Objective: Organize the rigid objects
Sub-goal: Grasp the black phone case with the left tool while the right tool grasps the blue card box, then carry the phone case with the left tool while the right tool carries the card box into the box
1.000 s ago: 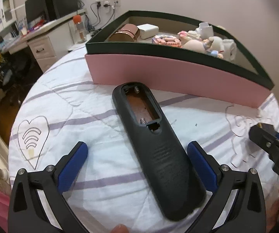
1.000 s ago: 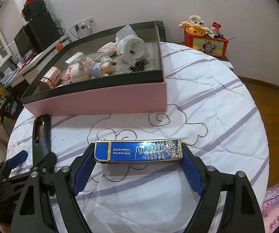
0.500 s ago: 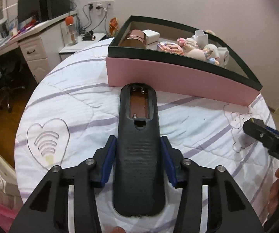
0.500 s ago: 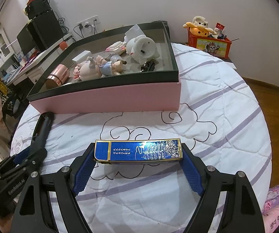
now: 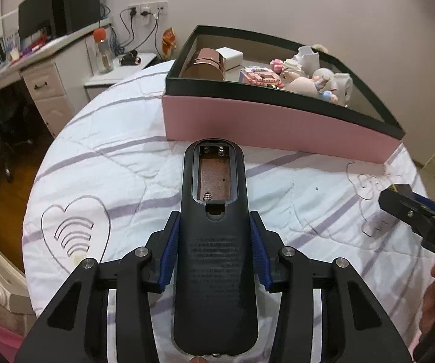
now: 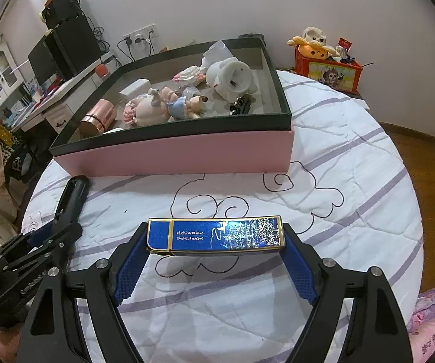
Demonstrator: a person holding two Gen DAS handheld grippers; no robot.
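Note:
My left gripper (image 5: 214,236) is shut on a black remote control (image 5: 214,242) lying back-up, its battery bay open, pointing at the pink box (image 5: 277,127). The remote also shows in the right wrist view (image 6: 70,199). My right gripper (image 6: 215,251) is shut on a blue and gold flat box (image 6: 215,236), held crosswise above the white quilt. The pink box with a dark rim (image 6: 172,151) stands just beyond both and holds small toys, a copper tin and white items.
The round table has a white quilt with purple stripes (image 5: 111,166). A desk with drawers (image 5: 48,90) stands to the left. An orange toy crate (image 6: 329,69) sits behind the table at the right. The right gripper shows at the left wrist view's right edge (image 5: 423,220).
My left gripper closed on the remote, which swung straight between the fingers. Both grippers drew a little nearer the pink box. The right gripper kept its hold on the blue box.

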